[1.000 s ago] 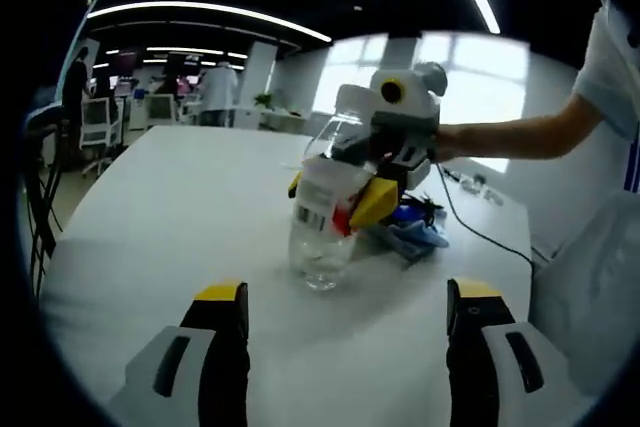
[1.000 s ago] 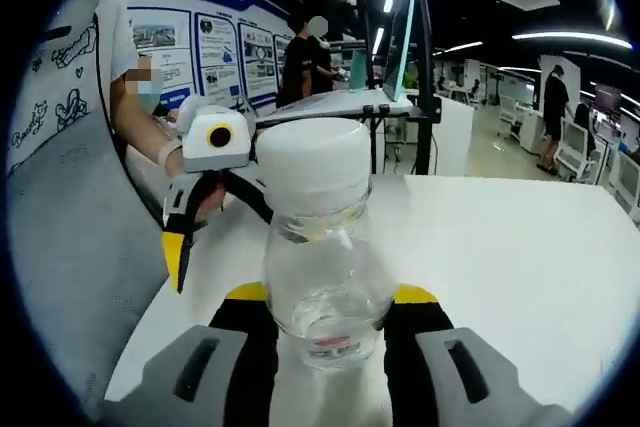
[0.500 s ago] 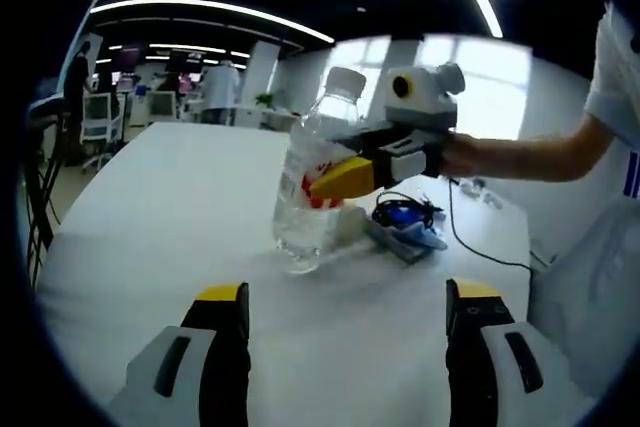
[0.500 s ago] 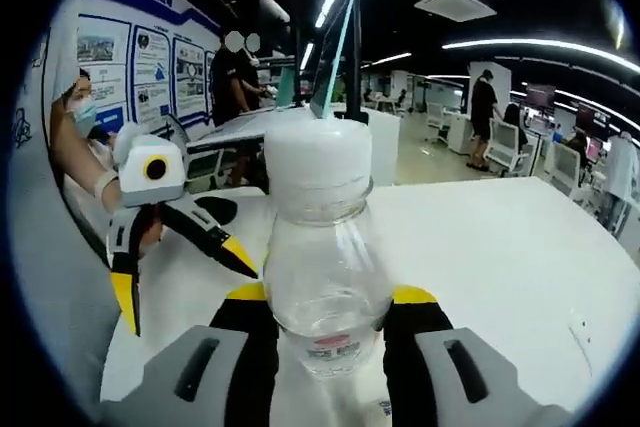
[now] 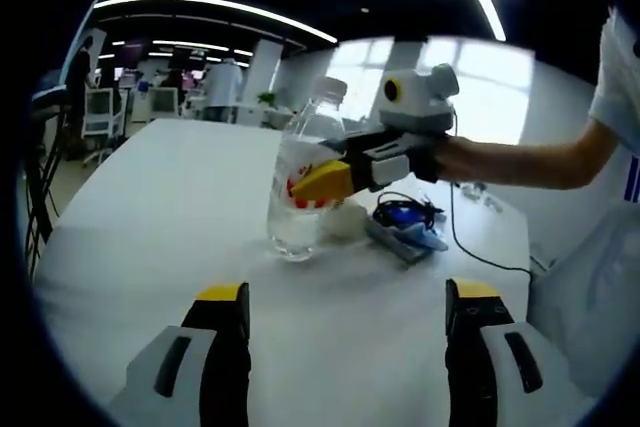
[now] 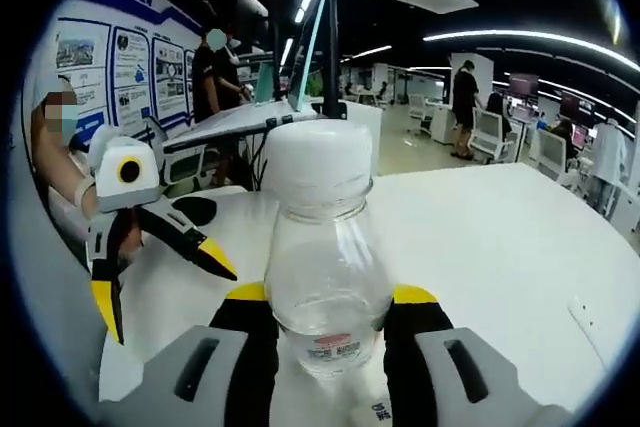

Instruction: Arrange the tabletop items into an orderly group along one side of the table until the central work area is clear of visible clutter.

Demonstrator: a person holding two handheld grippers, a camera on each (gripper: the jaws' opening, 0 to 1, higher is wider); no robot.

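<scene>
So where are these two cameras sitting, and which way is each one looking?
Left gripper view: rides the open left gripper, looking across the white table at the right gripper holding the bottle; a bare forearm shows.
Right gripper view: rides the right gripper, bottle close up, left gripper at left.
Shared: bottle, table, both grippers.

The left gripper sits at the bottom of the left gripper view, jaws spread wide with nothing between them. The right gripper is clamped — jaws pressed against the bottle — and a bare forearm extends behind it at right centre.
</scene>
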